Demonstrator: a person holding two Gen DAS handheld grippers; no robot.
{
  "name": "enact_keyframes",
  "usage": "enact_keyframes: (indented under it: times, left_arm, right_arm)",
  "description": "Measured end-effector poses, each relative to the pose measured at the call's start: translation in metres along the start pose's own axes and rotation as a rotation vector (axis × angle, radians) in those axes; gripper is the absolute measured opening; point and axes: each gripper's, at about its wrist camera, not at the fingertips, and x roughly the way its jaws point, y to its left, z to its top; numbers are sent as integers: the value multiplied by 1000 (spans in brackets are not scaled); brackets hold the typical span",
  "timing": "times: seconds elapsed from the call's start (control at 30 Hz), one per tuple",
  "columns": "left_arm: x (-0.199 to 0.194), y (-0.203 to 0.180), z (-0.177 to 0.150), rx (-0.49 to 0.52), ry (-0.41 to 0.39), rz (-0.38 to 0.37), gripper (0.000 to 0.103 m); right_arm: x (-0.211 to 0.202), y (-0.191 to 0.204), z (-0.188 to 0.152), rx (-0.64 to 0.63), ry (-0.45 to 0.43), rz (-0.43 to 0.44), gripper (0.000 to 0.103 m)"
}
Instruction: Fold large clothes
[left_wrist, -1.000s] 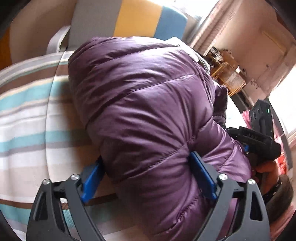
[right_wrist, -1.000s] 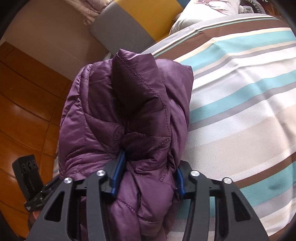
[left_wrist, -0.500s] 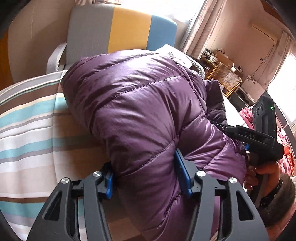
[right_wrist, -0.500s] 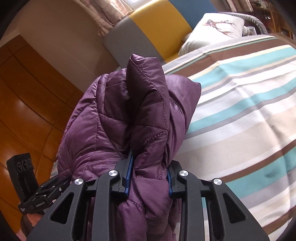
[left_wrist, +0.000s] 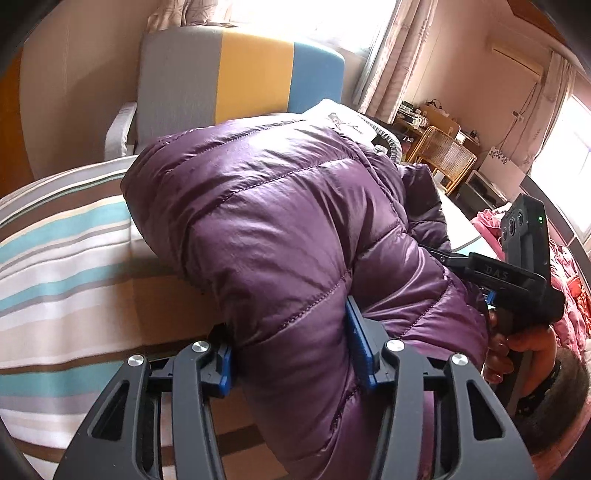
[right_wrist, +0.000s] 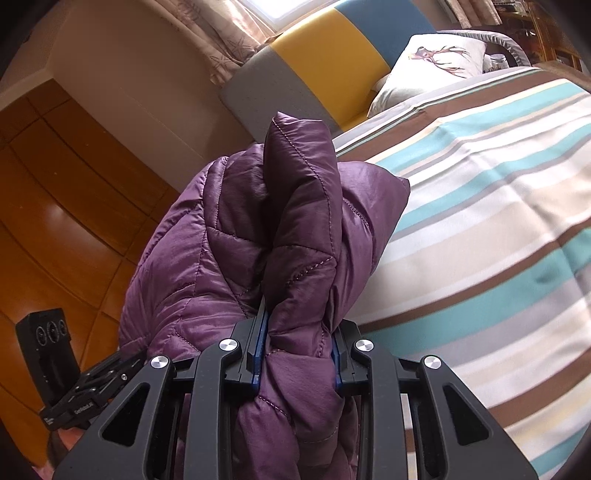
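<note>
Pinching a thick fold of the purple quilted jacket, the left gripper has both blue pads pressed into the padding, its jaws closing further. The jacket fills the middle of the left wrist view, bunched over the striped bedspread at 9 o'clock. The right gripper clamps a narrower bunched ridge of the same jacket, bedspread at 3 o'clock. At 12 o'clock stands a grey, yellow and blue chair. The garment's lower edge is probably hidden beneath both tools.
</note>
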Motion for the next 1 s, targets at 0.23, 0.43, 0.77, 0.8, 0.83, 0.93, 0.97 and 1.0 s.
enact_keyframes:
  times: [0.23,0.43,0.77,0.8,0.83,0.93,0.97,1.0]
  left_arm:
    - [4,5,-10,-29,9,16,56]
    - [8,8,-7,-29,3,42,76]
    - [30,17,6,-105,48,-9,101]
    - [34,21,7,-121,54,-25,101]
    - [39,23,7,-136,62,-40,101]
    - [52,32,2,-198,95,-97,101]
    - [54,33,-1,-205,92,-110,97]
    - [53,32,-3,-195,83,-111,89]
  right_arm:
    - [9,-5,8,0,10,-18,26]
    - [13,-8,13,-6,20,-29,26]
    - [15,-7,13,-24,41,-37,27]
    - [15,-7,13,-25,44,-37,27]
    - [16,-9,14,-25,49,-37,27]
    - [19,-13,13,-5,53,-26,28]
    - [19,-14,12,5,50,-18,28]
    - [19,-15,12,9,46,-9,28]
